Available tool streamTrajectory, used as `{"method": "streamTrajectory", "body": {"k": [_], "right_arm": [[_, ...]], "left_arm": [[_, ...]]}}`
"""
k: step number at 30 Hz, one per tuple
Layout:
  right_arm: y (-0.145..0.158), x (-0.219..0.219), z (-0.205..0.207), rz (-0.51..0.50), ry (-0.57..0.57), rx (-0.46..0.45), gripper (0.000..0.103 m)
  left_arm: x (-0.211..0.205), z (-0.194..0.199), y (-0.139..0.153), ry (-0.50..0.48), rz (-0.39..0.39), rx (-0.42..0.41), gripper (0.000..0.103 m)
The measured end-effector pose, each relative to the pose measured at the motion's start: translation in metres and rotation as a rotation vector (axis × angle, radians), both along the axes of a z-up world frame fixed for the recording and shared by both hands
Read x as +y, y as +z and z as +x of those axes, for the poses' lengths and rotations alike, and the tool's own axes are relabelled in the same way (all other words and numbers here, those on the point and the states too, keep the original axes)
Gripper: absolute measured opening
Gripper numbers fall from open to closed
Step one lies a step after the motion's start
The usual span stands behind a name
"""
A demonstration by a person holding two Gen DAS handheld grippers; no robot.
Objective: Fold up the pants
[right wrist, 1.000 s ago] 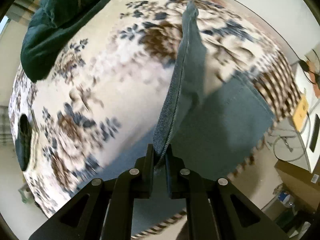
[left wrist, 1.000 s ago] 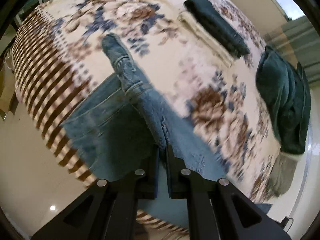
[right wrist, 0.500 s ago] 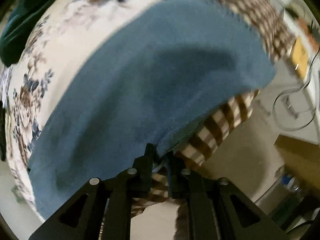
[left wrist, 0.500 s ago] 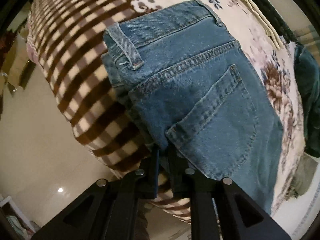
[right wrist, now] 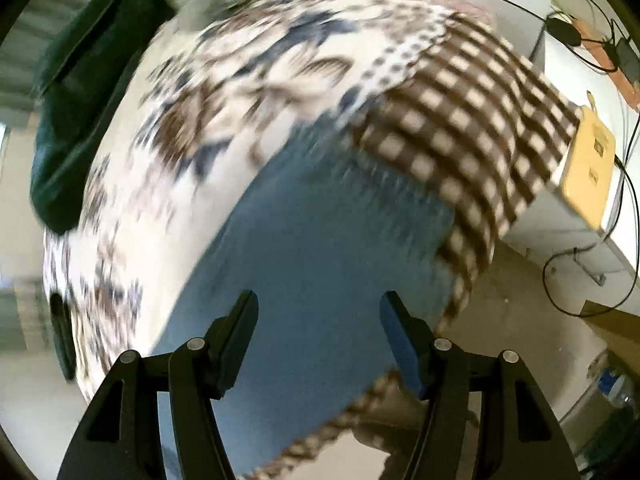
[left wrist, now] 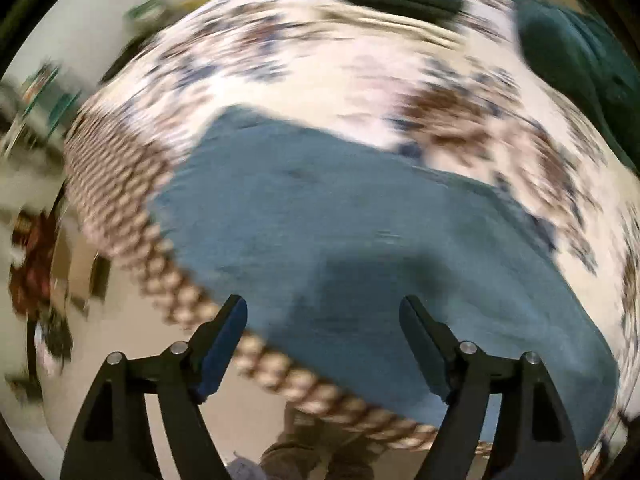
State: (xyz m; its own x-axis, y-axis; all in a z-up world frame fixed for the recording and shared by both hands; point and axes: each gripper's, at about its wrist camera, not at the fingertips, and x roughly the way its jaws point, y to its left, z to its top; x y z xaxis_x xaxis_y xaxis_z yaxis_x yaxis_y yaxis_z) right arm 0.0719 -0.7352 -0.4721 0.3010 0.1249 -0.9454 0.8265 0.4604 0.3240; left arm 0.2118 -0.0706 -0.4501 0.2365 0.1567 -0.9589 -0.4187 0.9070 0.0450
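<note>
With both sets of jaws spread and empty, we leave the pants folded on the bed.

We see the left gripper (left wrist: 322, 330) and right gripper (right wrist: 318, 326) just opened, nothing between their pads; the pants (left wrist: 360, 248) lie as a blue slab across the lower centre of each view, on the floral blanket (left wrist: 360, 80) at its checked border (right wrist: 472, 120). We judge the risk to be the near edge: the denim sits close to the bed's side, so a snagging finger could drag the fold open or off. No containers show; dark green clothes (left wrist: 576, 52) lie at the upper right, apart.
</note>
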Motion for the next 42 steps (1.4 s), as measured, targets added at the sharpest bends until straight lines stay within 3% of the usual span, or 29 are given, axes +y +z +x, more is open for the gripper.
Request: {"method": "streamTrajectory", "body": {"k": [3,7,8,10,13,16,24,29,32,34,35,36,39,42], "right_arm": [[-0.020,-0.032,0.018,0.030,-0.037,0.020,0.066],[-0.042,-0.054,0.055,-0.028,0.096,0.058,0.063],[-0.048,-0.054,0.066,-0.049,0.160,0.072,0.060],[-0.055,-0.043,0.086,-0.096,0.275,0.097,0.039],[-0.059,-0.028,0.100,-0.200,0.388,0.139,0.018],[-0.051,-0.023,0.103,-0.300,0.429,0.121,0.016],[-0.011,-0.028,0.109,-0.382,0.441,0.008,0.015],[-0.015,-0.025,0.118,-0.397,0.461,0.010,0.015],[-0.035,-0.023,0.121,-0.334,0.502,0.091,0.017],[-0.045,-0.037,0.117,-0.232,0.466,0.115,0.034],[-0.043,-0.044,0.111,-0.200,0.437,0.092,0.040],[-0.037,-0.053,0.099,-0.171,0.394,0.058,0.052],[-0.029,-0.070,0.063,-0.108,0.293,0.034,0.054],[-0.040,-0.074,0.037,-0.020,0.243,0.033,0.054]], "left_arm": [[-0.051,0.024,-0.010,-0.094,0.017,0.017,0.077],[-0.109,0.046,-0.021,-0.210,0.097,0.031,0.077],[-0.122,0.051,-0.023,-0.237,0.110,0.027,0.077],[-0.143,0.057,-0.028,-0.279,0.132,0.024,0.077],[-0.163,0.064,-0.035,-0.309,0.149,0.035,0.077],[-0.174,0.068,-0.040,-0.319,0.151,0.047,0.077],[-0.176,0.069,-0.048,-0.306,0.144,0.071,0.077],[-0.178,0.067,-0.050,-0.308,0.150,0.083,0.077],[-0.181,0.065,-0.051,-0.310,0.137,0.093,0.077],[-0.184,0.063,-0.053,-0.311,0.122,0.106,0.077],[-0.185,0.061,-0.054,-0.315,0.118,0.109,0.077],[-0.187,0.060,-0.056,-0.321,0.112,0.112,0.077],[-0.191,0.055,-0.061,-0.333,0.104,0.124,0.077],[-0.192,0.051,-0.066,-0.336,0.094,0.138,0.077]]}}
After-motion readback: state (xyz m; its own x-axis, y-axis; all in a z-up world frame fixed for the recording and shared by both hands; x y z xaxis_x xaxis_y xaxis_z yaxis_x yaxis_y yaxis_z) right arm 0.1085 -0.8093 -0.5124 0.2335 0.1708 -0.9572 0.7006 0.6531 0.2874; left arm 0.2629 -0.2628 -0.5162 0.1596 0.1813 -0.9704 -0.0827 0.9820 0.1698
